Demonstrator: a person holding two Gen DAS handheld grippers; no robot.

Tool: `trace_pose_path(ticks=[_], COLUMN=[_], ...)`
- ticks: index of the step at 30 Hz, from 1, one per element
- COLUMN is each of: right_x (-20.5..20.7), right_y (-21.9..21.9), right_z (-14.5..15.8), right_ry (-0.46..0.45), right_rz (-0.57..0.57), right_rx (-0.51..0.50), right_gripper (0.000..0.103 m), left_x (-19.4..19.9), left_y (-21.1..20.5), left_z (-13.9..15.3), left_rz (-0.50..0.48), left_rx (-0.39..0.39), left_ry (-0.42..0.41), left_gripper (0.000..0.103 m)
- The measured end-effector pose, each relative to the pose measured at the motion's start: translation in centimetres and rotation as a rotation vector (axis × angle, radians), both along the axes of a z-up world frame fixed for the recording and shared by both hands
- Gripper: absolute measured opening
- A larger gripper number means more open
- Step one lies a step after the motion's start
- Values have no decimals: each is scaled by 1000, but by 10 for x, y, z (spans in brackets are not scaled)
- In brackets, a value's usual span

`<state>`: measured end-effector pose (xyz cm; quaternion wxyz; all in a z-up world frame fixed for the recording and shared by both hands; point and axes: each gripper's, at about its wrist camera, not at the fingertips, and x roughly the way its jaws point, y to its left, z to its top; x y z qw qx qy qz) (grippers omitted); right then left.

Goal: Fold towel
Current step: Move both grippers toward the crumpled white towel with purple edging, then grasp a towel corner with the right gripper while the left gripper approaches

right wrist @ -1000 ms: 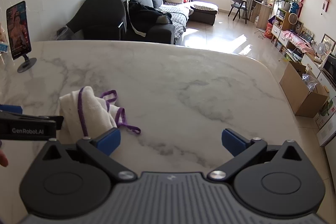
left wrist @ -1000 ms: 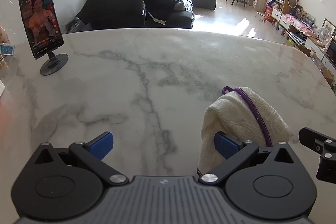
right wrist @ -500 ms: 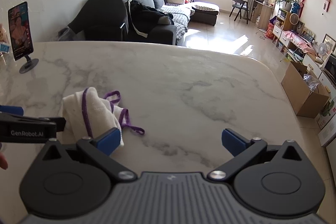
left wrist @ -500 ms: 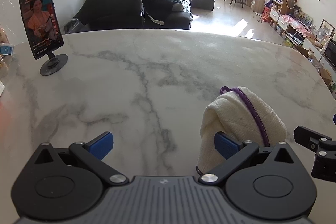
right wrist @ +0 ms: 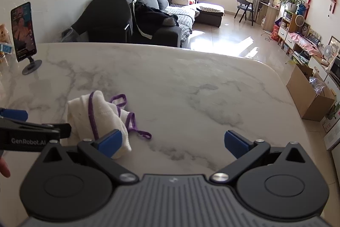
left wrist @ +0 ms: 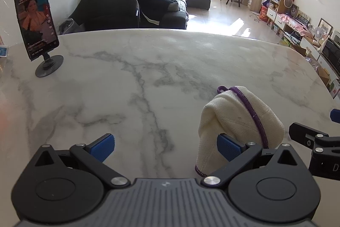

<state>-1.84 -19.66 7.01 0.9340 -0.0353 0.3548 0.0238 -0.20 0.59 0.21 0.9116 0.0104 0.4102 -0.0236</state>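
A cream towel (left wrist: pixel 238 118) with purple edging lies bunched in a heap on the marble table (left wrist: pixel 138 78). In the left wrist view it sits at the lower right, just behind the right fingertip of my open left gripper (left wrist: pixel 165 147). In the right wrist view the same towel (right wrist: pixel 102 114) lies at the lower left, behind the left fingertip of my open right gripper (right wrist: pixel 173 143), with purple loops trailing to its right. Neither gripper holds anything. Each gripper shows at the edge of the other's view.
A phone on a round stand (left wrist: pixel 37 22) stands at the table's far left. Small packets (right wrist: pixel 5 46) sit beside it. Beyond the table are a dark sofa (left wrist: pixel 136 5), a cardboard box (right wrist: pixel 312 97) on the floor and shelves along the right wall.
Both grippers have drifted slightly; the towel sits a little nearer to the right gripper's left fingertip. The towel's shape is unchanged and both grippers remain open.
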Motion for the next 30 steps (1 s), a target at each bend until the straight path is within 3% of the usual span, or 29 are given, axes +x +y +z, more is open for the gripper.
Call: trace_pose_path(ticks=[11,18,30], right_x=[-1,3,13], right_y=[-3,-4,12], right_z=[5,11,19], right_ry=[7,6,49], right_rz=[20,62,205], right_rx=[10,55,166], right_gripper=[103,102,61], left_x=[1,2,-3], left_y=[0,6,16], left_z=[-1,-3,0], left_rz=[-23,-45,-88], left_rx=[5,-46,-103], left_ry=[6,21,-20], left_gripper=[102,102,90])
